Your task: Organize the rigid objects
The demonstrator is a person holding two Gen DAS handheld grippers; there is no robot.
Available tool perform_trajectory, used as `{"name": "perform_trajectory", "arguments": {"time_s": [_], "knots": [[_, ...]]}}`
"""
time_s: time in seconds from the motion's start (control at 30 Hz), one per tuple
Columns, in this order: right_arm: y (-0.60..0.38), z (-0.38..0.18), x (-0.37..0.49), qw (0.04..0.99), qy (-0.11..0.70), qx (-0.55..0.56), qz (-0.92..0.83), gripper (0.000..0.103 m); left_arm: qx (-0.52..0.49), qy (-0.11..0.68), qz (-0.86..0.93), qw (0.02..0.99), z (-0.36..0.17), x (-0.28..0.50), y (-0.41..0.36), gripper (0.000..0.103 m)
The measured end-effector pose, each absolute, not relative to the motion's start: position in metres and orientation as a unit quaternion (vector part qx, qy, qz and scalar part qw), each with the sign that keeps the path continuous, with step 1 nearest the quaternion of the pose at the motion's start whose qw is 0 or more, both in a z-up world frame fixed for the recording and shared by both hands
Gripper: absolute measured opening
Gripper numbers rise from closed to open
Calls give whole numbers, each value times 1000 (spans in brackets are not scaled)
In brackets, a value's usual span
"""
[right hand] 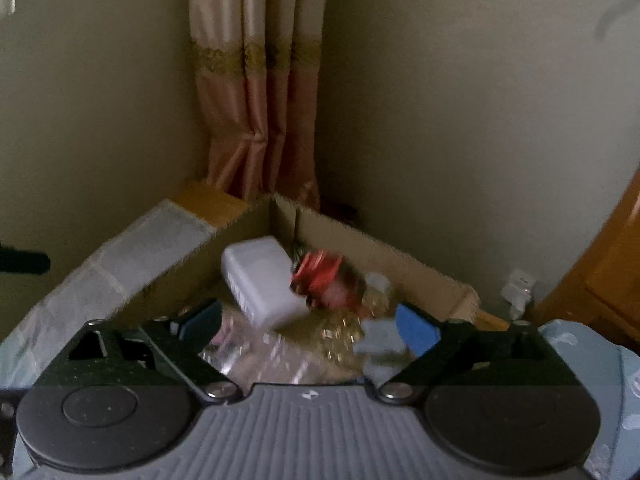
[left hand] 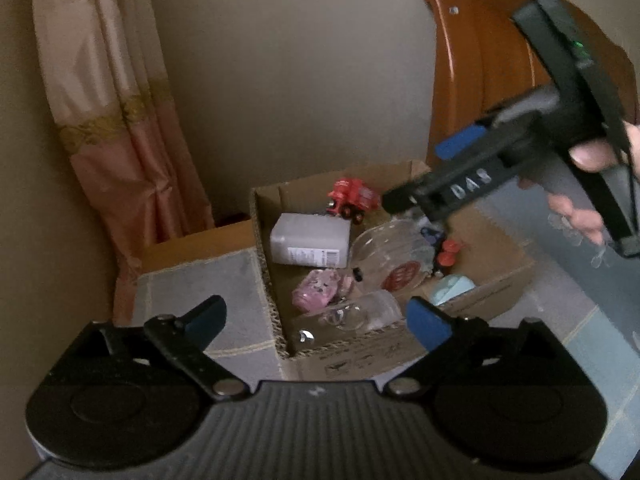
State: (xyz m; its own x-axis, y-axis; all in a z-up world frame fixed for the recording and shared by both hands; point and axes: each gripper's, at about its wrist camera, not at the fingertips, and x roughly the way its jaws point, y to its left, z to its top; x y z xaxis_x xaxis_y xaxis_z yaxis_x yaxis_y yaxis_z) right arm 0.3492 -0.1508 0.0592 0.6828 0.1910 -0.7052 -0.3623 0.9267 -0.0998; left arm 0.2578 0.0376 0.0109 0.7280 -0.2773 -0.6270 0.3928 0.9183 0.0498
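Observation:
An open cardboard box (left hand: 264, 248) sits on a tiled surface and holds several objects: a red toy truck (left hand: 352, 200), a white plastic container (left hand: 310, 240), a clear glass dish with a red label (left hand: 390, 256), a pink object (left hand: 318, 290) and a clear jar (left hand: 360, 312). My left gripper (left hand: 316, 322) is open and empty, near the box's front wall. My right gripper (right hand: 308, 324) is open and empty above the box (right hand: 400, 256); it also shows in the left wrist view (left hand: 424, 176) over the box's right side. The white container (right hand: 260, 276) and red toy (right hand: 324, 276) appear blurred below it.
A pink and cream curtain (left hand: 120, 120) hangs in the corner behind the box. A wooden headboard (left hand: 480, 80) stands at the right. Grey-blue tiled surface (left hand: 192, 288) lies left of the box. A small white object (right hand: 518, 288) lies by the wall.

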Motion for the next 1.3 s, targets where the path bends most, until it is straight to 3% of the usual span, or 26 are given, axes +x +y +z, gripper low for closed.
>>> {"name": "perform_trajectory", "arguments": {"time_s": [0.3, 0.5, 0.67, 0.97, 1.3], "knots": [[-165, 72, 271, 905, 403, -94, 93, 103, 51, 305, -148, 939, 9, 213, 29, 101], [-179, 48, 221, 898, 436, -46, 15, 103, 13, 357, -89, 930, -3, 189, 24, 101], [-186, 21, 173, 895, 444, 2, -43, 103, 35, 355, -47, 933, -6, 159, 11, 101], [-179, 20, 98, 900, 427, 21, -86, 103, 51, 375, -46, 925, -1, 113, -5, 101], [-171, 53, 76, 921, 382, 20, -77, 103, 50, 357, -41, 932, 27, 96, -1, 101]]}}
